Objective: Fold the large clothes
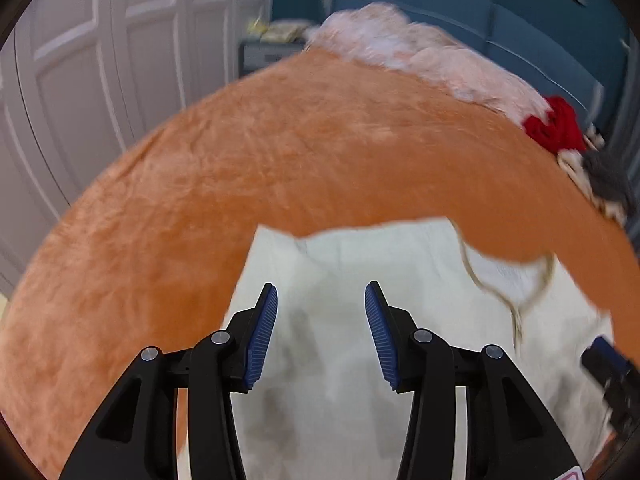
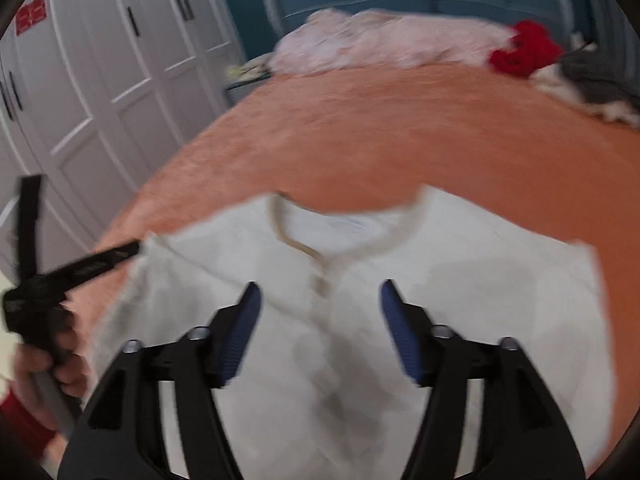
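Observation:
A white collarless shirt [image 2: 360, 280] with a beige neck trim [image 2: 304, 246] lies flat on an orange bedspread [image 2: 380, 128]. It also shows in the left wrist view [image 1: 360, 272]. My left gripper [image 1: 321, 300] is open and empty, hovering over the shirt's left part. My right gripper [image 2: 320, 292] is open and empty above the shirt's button placket. The left gripper also shows in the right wrist view [image 2: 80, 268], at the shirt's left edge. The right gripper shows at the right edge of the left wrist view [image 1: 612, 376].
A pink fluffy blanket [image 1: 420, 52], a red garment [image 1: 554, 126] and grey and white clothes [image 2: 592, 80] lie at the bed's far side. White wardrobe doors [image 2: 100, 80] stand to the left. A blue headboard [image 1: 520, 20] is behind.

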Action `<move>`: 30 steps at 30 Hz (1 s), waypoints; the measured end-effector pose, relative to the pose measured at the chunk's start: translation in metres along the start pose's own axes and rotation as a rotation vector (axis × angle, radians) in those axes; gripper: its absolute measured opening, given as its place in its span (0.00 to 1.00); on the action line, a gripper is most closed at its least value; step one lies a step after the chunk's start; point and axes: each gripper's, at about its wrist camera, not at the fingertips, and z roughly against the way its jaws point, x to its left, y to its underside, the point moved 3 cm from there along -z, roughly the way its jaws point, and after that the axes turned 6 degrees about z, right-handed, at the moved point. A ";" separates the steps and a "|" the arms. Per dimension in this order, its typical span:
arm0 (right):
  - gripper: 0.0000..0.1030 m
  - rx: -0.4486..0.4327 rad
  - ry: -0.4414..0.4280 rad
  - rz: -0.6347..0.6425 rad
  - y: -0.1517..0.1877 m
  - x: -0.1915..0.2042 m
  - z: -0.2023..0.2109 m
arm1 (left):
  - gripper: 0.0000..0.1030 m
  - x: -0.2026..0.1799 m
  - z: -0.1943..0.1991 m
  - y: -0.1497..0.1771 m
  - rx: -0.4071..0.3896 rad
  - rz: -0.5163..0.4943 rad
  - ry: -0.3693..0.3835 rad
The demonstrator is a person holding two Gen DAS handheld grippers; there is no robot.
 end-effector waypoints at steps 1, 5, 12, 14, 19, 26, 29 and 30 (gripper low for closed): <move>0.62 0.018 -0.024 -0.011 -0.012 0.005 -0.019 | 0.43 0.005 -0.018 -0.009 0.028 0.035 -0.024; 0.62 0.080 -0.019 -0.028 -0.036 0.014 -0.087 | 0.44 0.016 -0.069 -0.009 0.090 0.090 -0.059; 0.44 0.119 0.007 0.025 -0.020 0.027 -0.145 | 0.60 0.011 -0.081 0.014 -0.059 0.014 -0.138; 0.10 0.095 -0.031 0.029 -0.017 0.029 -0.140 | 0.61 0.017 -0.083 0.013 -0.068 0.041 -0.111; 0.05 0.050 -0.005 -0.043 -0.014 0.010 -0.138 | 0.64 0.017 -0.083 0.014 -0.084 0.044 -0.113; 0.10 -0.023 0.148 -0.160 -0.020 -0.017 -0.098 | 0.66 0.016 -0.085 0.012 -0.064 0.035 -0.148; 0.25 -0.093 0.137 -0.300 -0.009 -0.070 -0.043 | 0.65 0.015 -0.074 0.006 -0.030 0.030 -0.147; 0.31 -0.103 0.146 -0.318 -0.006 -0.085 -0.030 | 0.65 0.012 -0.068 0.005 -0.029 0.024 -0.134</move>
